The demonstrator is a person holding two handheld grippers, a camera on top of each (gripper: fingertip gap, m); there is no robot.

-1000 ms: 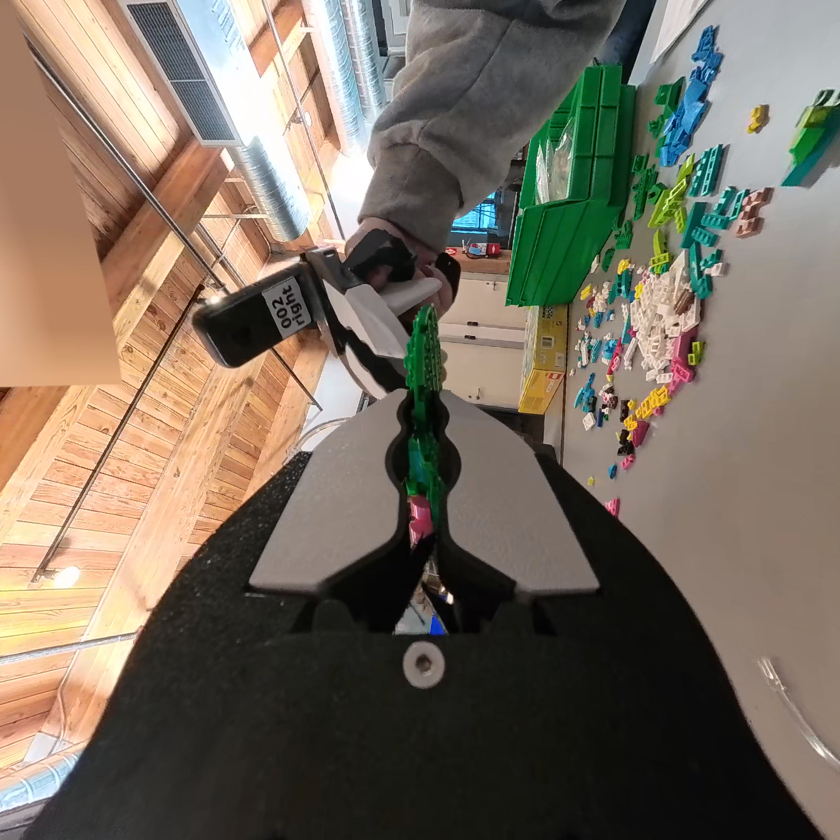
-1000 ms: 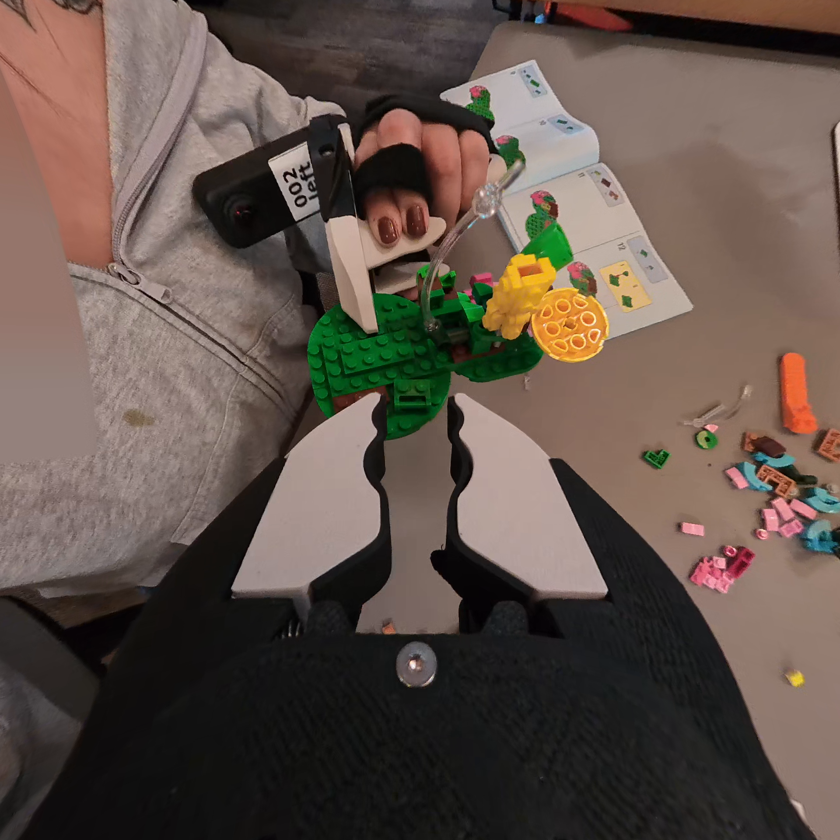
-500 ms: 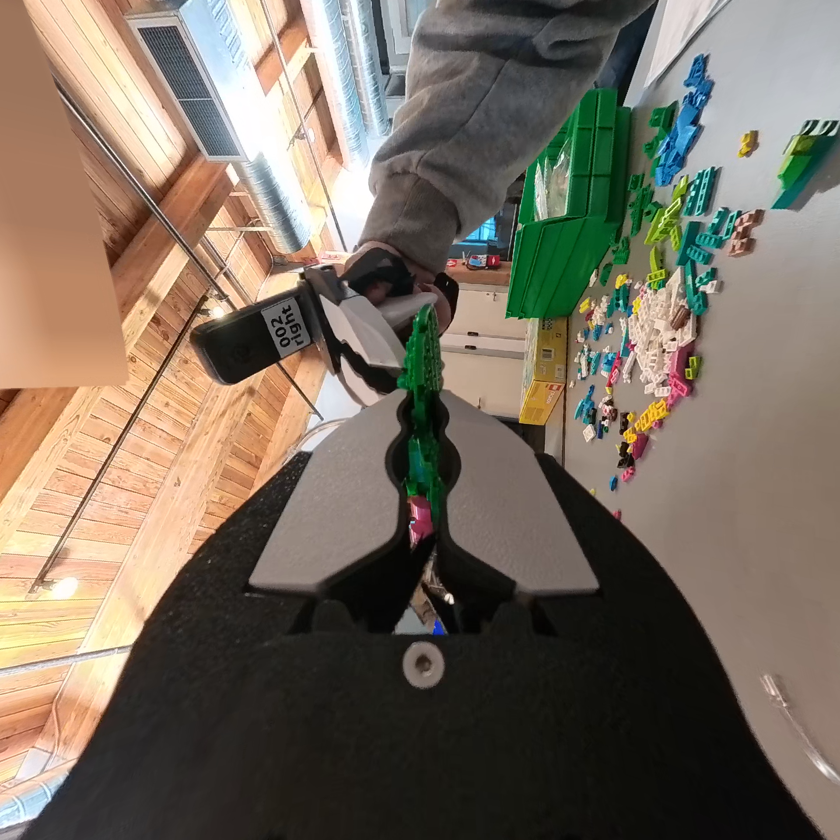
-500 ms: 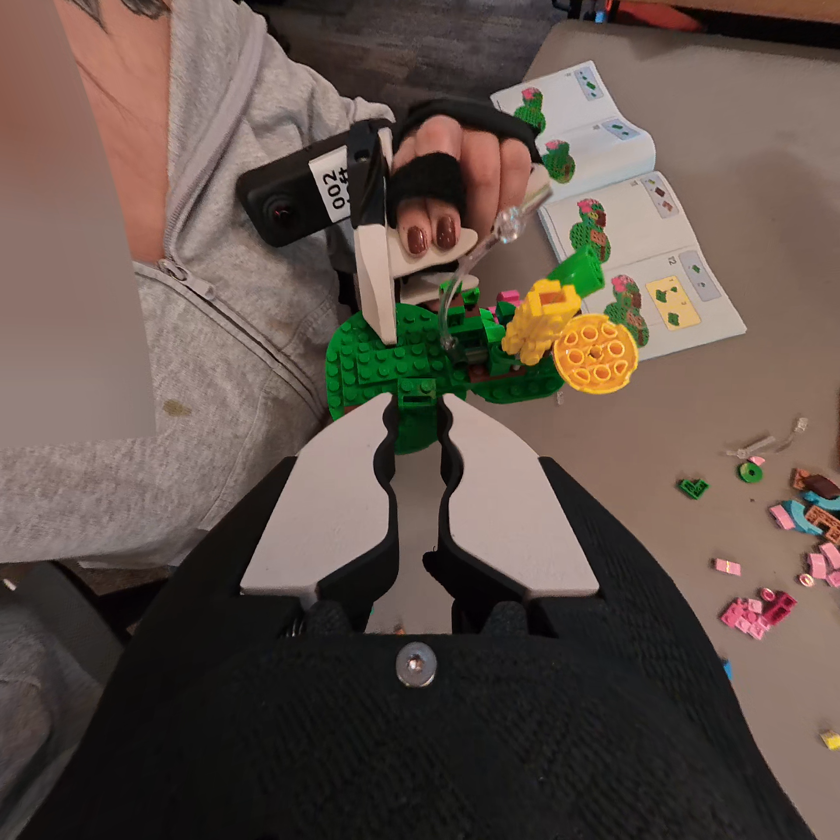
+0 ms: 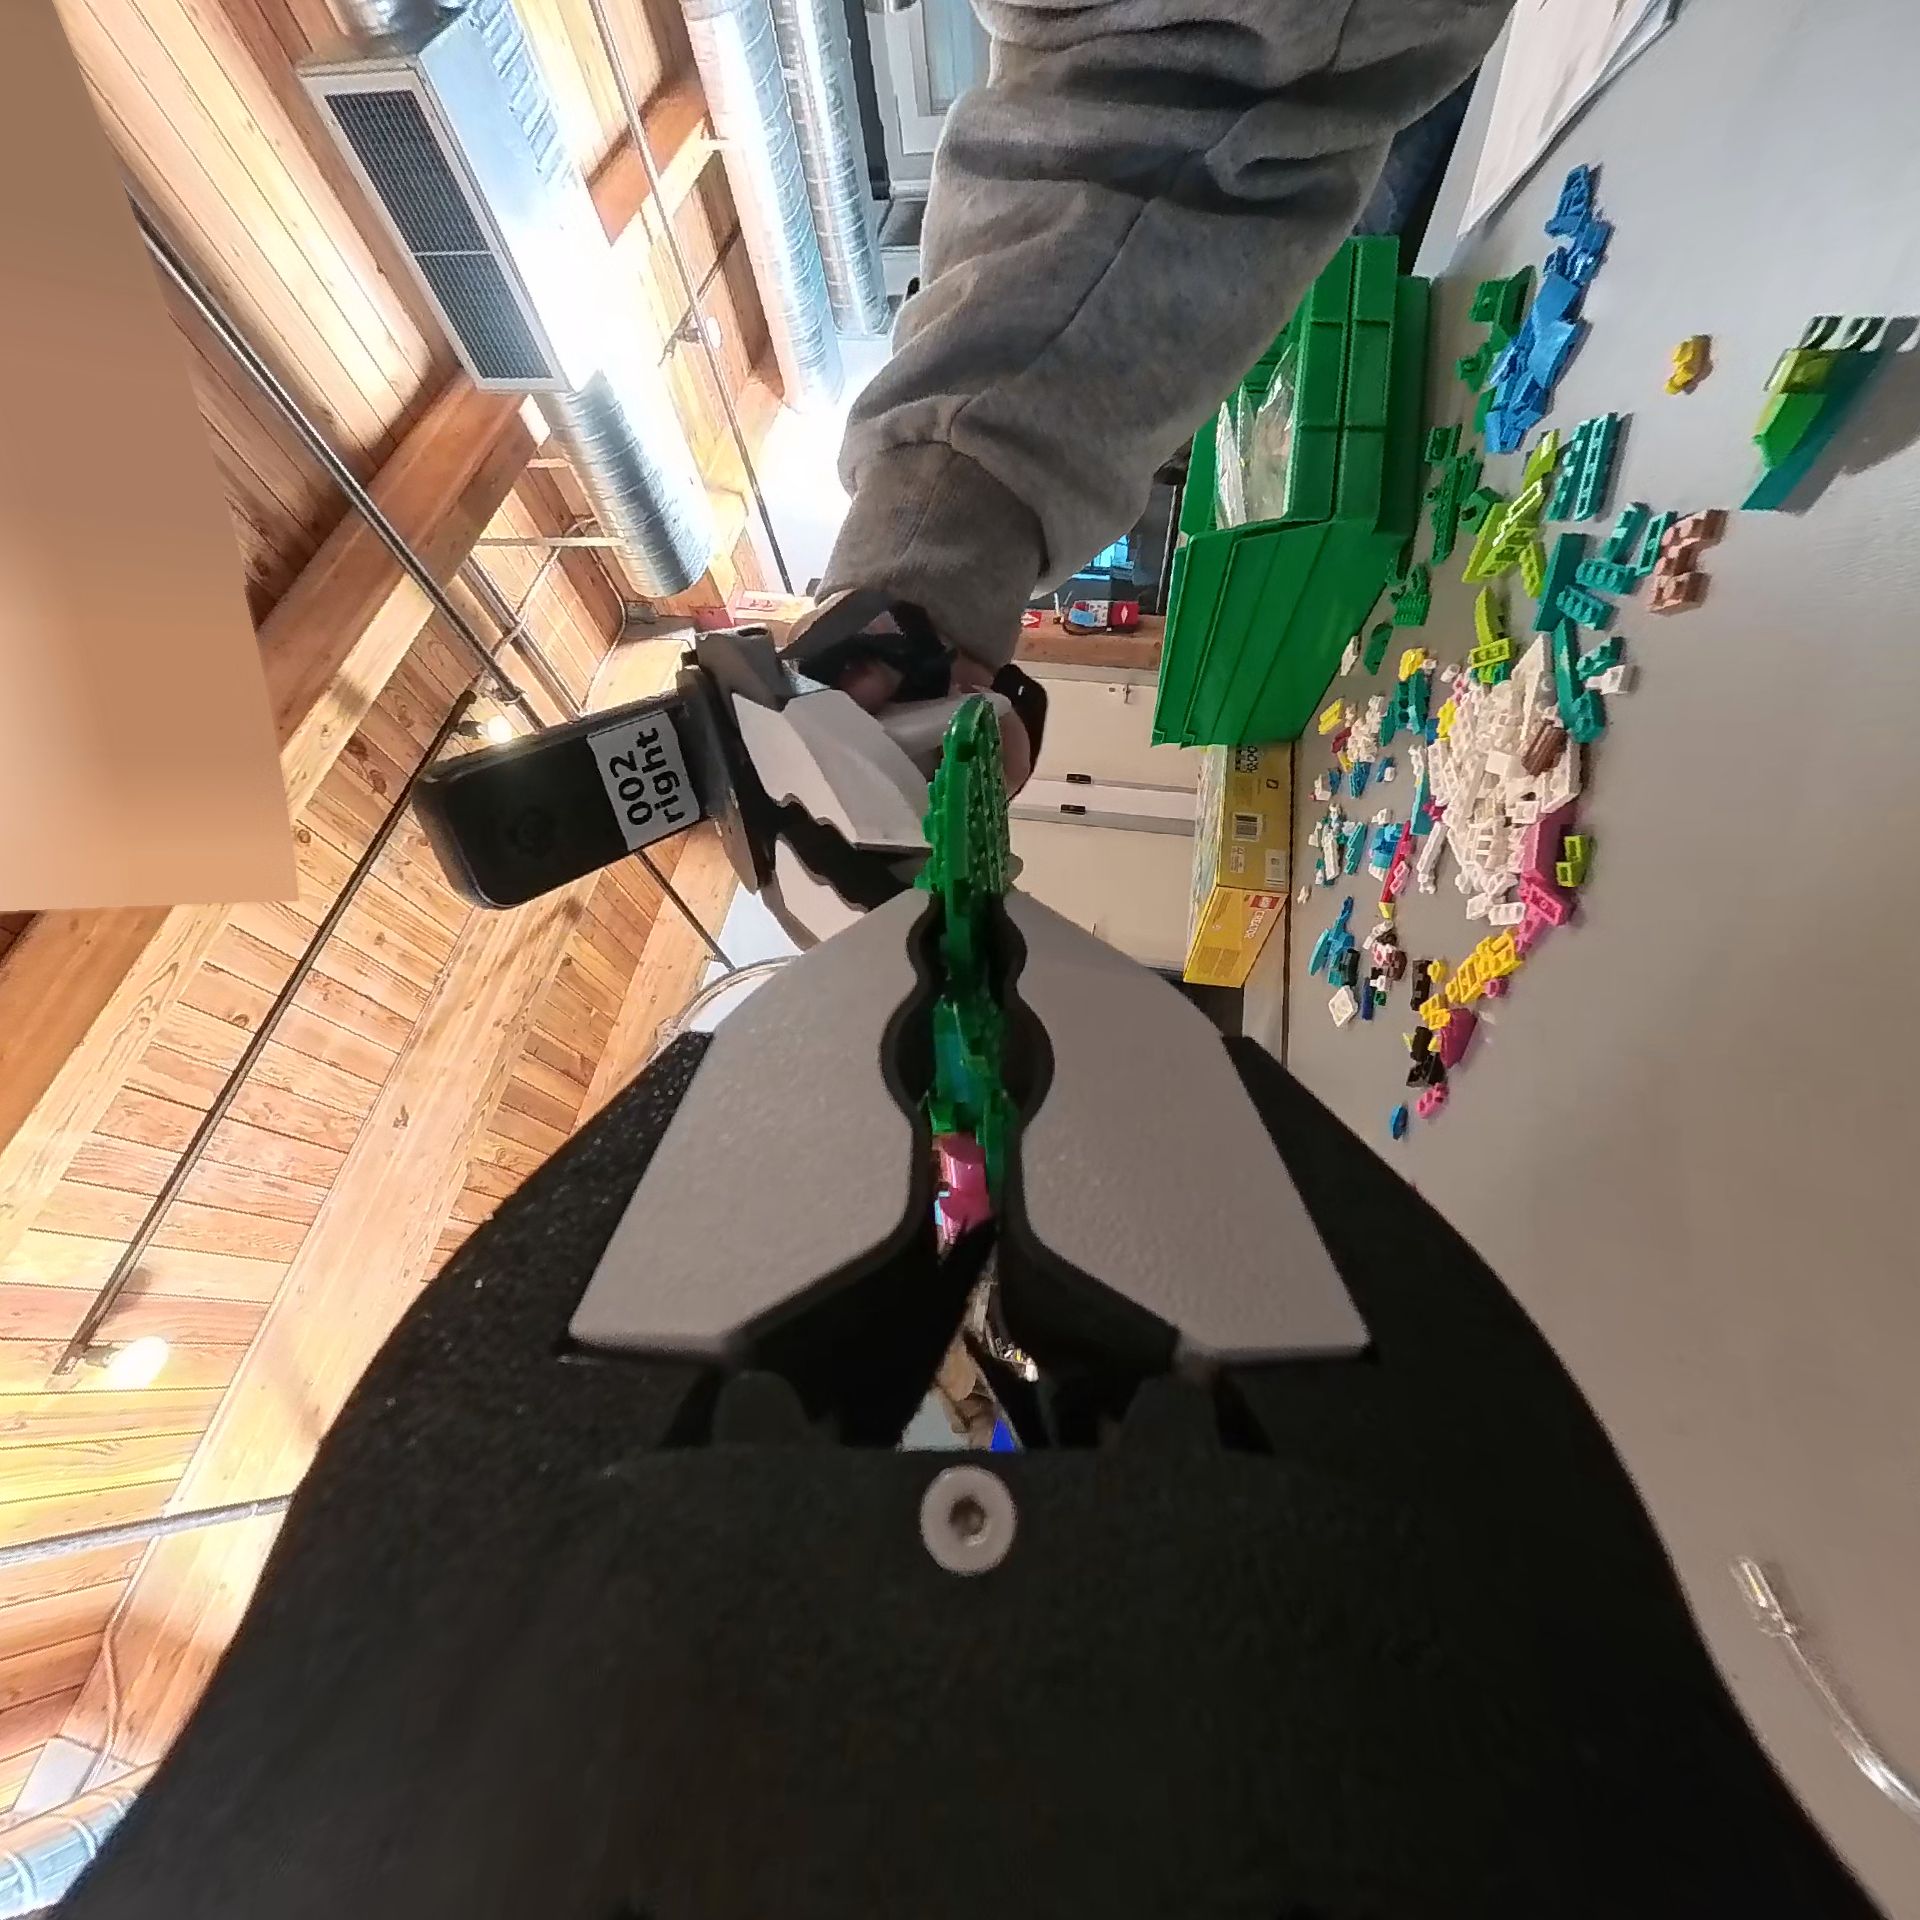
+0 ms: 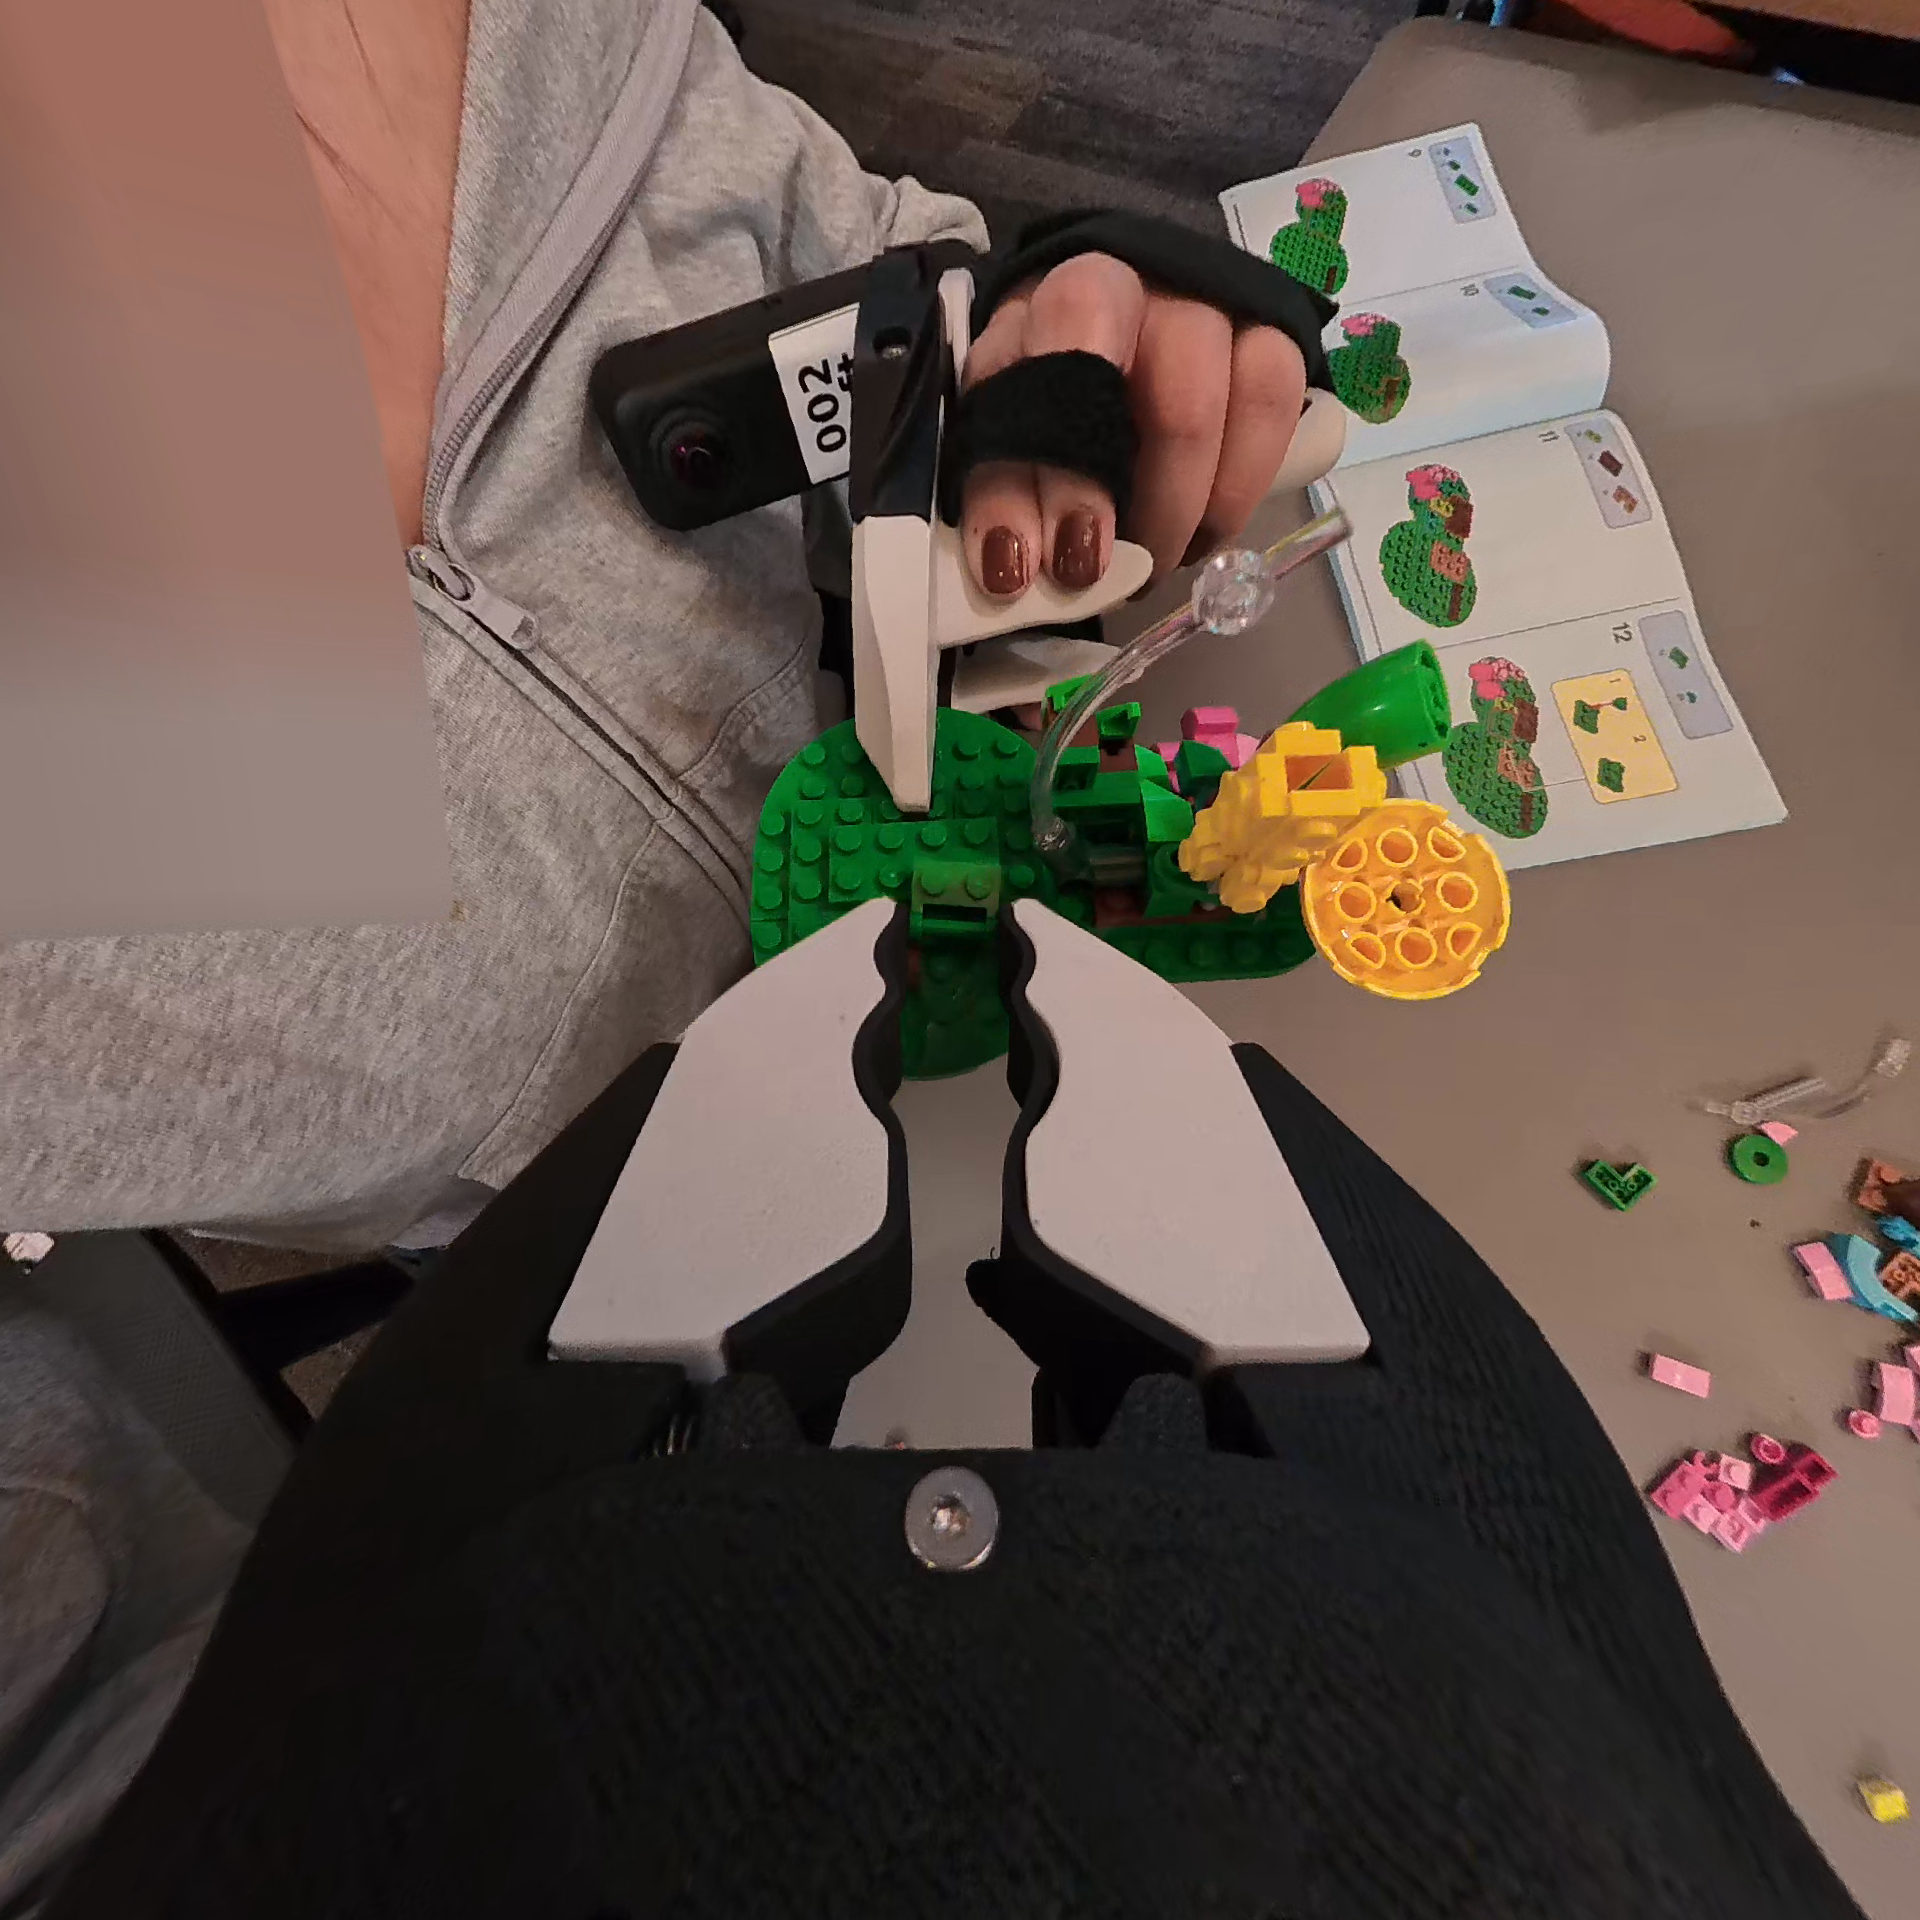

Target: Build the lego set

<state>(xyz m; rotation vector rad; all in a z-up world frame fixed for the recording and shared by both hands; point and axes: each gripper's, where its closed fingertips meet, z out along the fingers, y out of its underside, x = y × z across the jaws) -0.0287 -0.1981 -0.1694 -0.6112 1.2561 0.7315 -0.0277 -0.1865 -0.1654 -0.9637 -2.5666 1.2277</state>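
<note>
**Green brick model gripped by both claws**

Green plates of the brick model (image 6: 862, 831), carrying a yellow flower (image 6: 1288, 821) and a clear curved stem (image 6: 1122, 665), are clamped edge-on in the left claw (image 5: 966, 935) above the worktop (image 6: 1558, 987). The right claw (image 6: 951, 925) pinches a small green brick (image 6: 951, 899) on the model's face.

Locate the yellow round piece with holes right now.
In the right wrist view, the yellow round piece hangs at the right end of the green brick model, over the table, just below the open booklet.
</note>
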